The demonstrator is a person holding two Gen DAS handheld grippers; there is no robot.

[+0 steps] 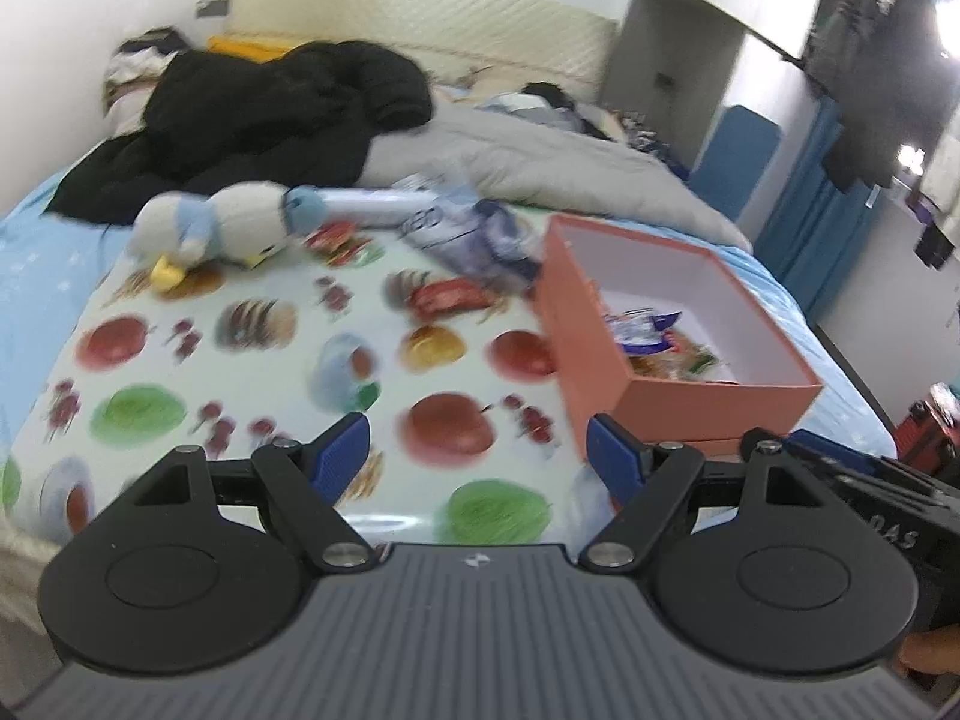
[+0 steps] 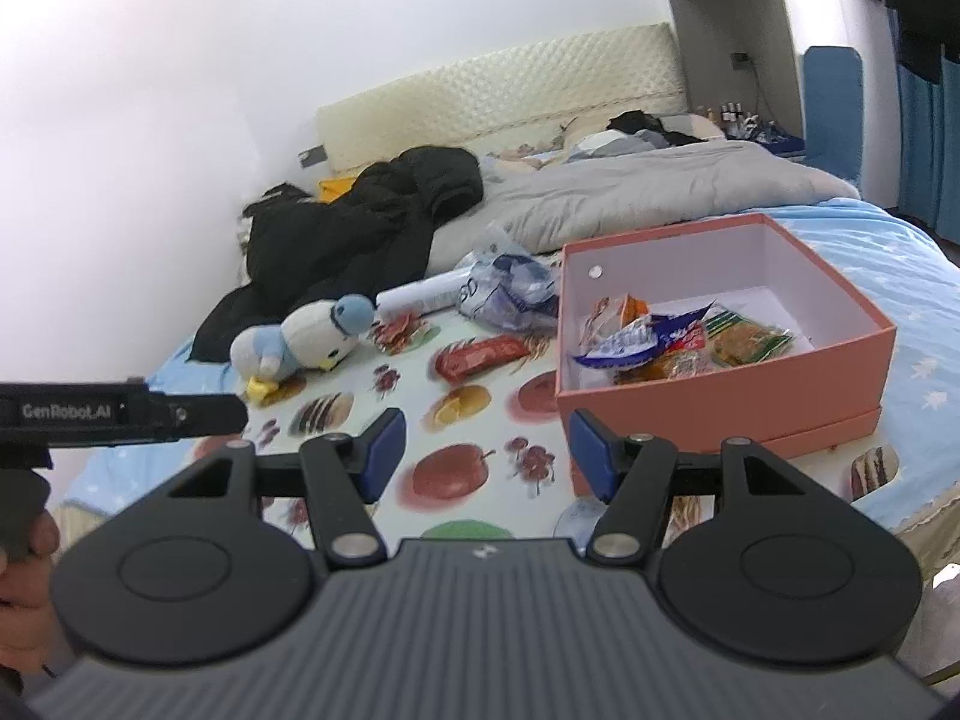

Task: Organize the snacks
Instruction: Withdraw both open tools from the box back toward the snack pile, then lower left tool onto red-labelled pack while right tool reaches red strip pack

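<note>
Wrapper (image 2: 480, 356), red, lies flat, long axis slanting toward box (image 2: 714, 414).

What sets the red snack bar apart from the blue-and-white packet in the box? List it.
The red snack bar lies outside the pink box, alone on the fruit-print cloth; the blue-and-white packet sits inside, atop other snacks. The bar is long, smooth and red; the packet is crumpled, with blue ends. Both are wrapped snacks, touched by neither tongs.
</note>
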